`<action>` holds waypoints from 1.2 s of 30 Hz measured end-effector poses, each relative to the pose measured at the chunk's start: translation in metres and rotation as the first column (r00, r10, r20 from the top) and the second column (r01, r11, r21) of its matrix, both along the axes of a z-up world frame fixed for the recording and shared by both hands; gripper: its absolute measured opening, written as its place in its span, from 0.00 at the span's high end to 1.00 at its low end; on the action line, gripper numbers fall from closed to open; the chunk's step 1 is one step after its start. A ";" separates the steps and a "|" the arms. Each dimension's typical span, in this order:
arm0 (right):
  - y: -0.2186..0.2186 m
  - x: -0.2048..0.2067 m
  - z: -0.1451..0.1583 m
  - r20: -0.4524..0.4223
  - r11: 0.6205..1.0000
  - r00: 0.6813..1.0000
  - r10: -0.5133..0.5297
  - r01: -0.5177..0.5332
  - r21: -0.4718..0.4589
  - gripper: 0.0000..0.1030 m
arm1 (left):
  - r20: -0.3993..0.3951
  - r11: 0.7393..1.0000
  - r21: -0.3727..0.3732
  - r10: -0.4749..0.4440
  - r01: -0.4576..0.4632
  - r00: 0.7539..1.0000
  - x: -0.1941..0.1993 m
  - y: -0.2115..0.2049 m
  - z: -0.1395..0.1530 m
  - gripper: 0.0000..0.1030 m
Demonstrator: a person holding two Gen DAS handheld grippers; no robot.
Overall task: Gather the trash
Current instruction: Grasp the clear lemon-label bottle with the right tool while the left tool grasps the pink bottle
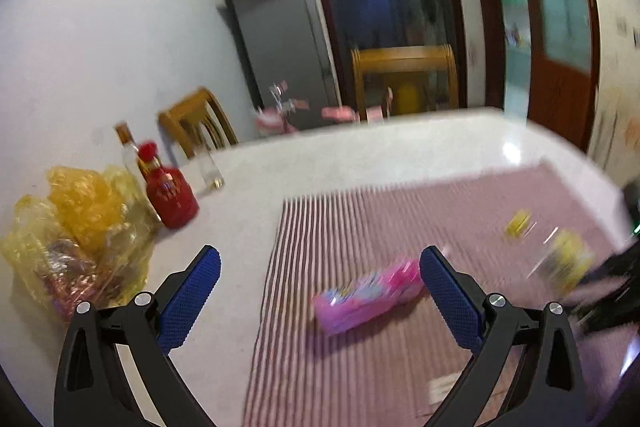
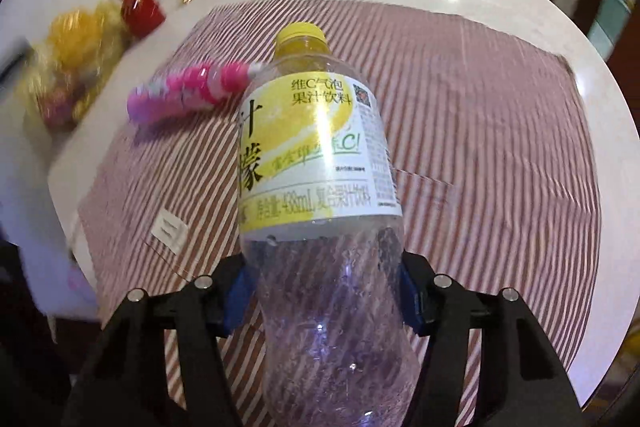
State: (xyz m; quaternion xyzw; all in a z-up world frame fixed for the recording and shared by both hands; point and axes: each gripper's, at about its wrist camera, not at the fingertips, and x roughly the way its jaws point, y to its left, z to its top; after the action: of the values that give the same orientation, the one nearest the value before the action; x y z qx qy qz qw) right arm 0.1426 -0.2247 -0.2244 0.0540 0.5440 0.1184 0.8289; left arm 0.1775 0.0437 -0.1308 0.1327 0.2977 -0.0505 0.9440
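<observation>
Left wrist view: left gripper (image 1: 320, 281) hangs with fingers spread; the pink wrapper (image 1: 368, 295) lies on the striped counter mat just ahead, long axis slanting up-right (nearer this hand); right gripper (image 2: 324, 291) pinches the lemon bottle (image 2: 320, 163).

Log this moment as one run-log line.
right gripper: shut on lemon drink bottle | left gripper: open, empty | pink packet: lying on striped mat
</observation>
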 end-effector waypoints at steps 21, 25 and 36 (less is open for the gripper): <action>-0.038 -0.029 0.020 0.049 0.984 0.985 -0.164 0.160 0.075 0.42 | -0.594 0.674 0.212 -0.486 0.708 0.641 0.130 -0.072 -0.145 0.05; -0.041 -0.029 0.019 0.051 0.982 0.984 -0.172 0.168 0.083 0.42 | -0.594 0.754 0.069 -0.495 0.654 0.634 0.135 -0.056 -0.145 0.15; -0.030 -0.033 0.026 0.069 0.984 0.985 -0.158 0.151 0.099 0.42 | -0.466 0.845 -0.056 -0.493 0.532 0.735 0.105 -0.029 -0.141 0.48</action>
State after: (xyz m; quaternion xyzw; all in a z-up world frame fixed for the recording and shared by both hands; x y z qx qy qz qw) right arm 0.1094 -0.2547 -0.1982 0.1304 0.4998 0.0811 0.8524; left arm 0.2822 0.0144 -0.2722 0.2318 0.4677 -0.3264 0.7880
